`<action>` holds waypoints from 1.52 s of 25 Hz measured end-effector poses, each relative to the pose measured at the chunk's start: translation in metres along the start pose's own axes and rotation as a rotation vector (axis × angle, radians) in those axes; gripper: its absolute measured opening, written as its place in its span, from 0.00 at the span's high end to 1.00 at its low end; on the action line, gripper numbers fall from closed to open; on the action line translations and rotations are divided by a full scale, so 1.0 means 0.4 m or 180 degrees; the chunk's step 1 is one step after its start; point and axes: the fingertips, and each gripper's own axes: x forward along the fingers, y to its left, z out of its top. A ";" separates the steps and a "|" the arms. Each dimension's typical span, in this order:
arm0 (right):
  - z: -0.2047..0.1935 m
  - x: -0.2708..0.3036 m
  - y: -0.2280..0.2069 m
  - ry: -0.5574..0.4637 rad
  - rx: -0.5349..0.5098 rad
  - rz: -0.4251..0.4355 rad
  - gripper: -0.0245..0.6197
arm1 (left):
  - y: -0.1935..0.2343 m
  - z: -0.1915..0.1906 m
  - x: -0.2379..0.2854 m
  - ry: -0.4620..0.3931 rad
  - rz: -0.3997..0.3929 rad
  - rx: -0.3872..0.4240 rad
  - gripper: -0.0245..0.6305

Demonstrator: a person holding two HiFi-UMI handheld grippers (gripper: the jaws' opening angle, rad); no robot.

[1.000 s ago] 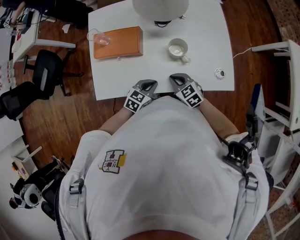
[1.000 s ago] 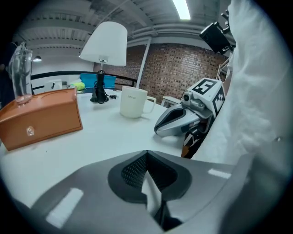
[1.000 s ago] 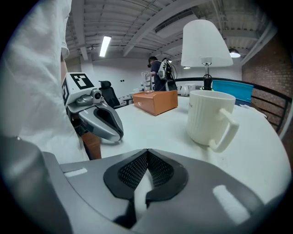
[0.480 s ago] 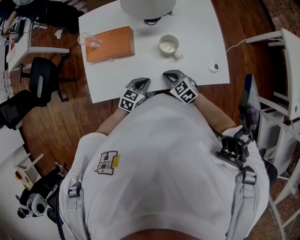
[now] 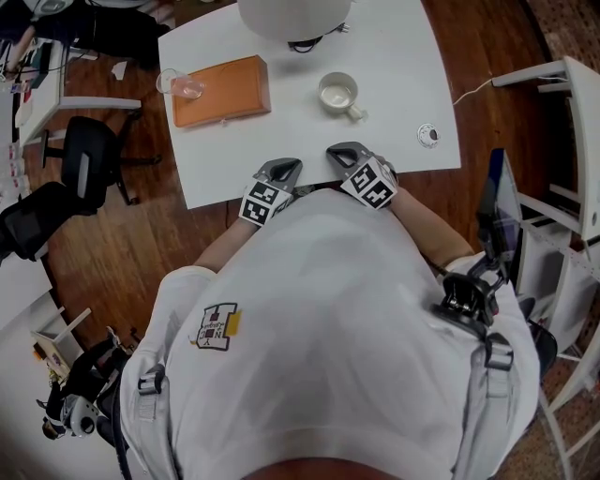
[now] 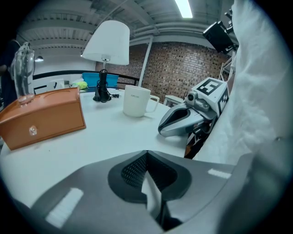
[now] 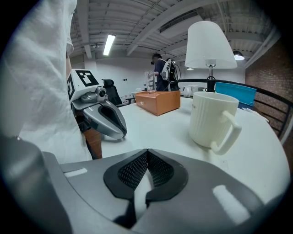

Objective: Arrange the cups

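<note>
A white ribbed mug (image 5: 337,94) (image 7: 212,120) (image 6: 136,101) stands on the white table (image 5: 394,56), its handle toward the near right. A clear glass cup (image 5: 180,84) (image 6: 23,68) stands at the left end of an orange box (image 5: 220,89) (image 6: 41,118); whether it rests on the box or beside it I cannot tell. My left gripper (image 5: 286,168) (image 6: 146,153) and right gripper (image 5: 339,151) (image 7: 147,152) rest side by side at the table's near edge, both shut and holding nothing. The mug is a short way beyond the right gripper.
A white lamp (image 5: 292,17) (image 7: 208,45) stands at the table's far edge. A small round object (image 5: 427,134) with a cable lies near the right edge. Black office chairs (image 5: 89,159) stand at the left on the wooden floor, white shelving (image 5: 562,141) at the right.
Only the head view has shifted a little; both grippers, the mug, the glass cup and the box keep their places on the table.
</note>
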 end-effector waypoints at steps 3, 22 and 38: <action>0.001 0.000 0.001 0.0000 -0.0013 0.0012 0.96 | 0.001 0.000 0.000 0.0008 0.0009 0.0005 0.96; 0.021 -0.075 -0.086 -0.0223 0.0181 -0.0237 0.96 | 0.018 0.076 0.026 -0.0149 0.0089 -0.0103 0.96; -0.027 -0.176 -0.320 -0.0306 0.0377 -0.0635 0.96 | -0.026 0.225 0.209 -0.0041 0.0018 0.0240 0.96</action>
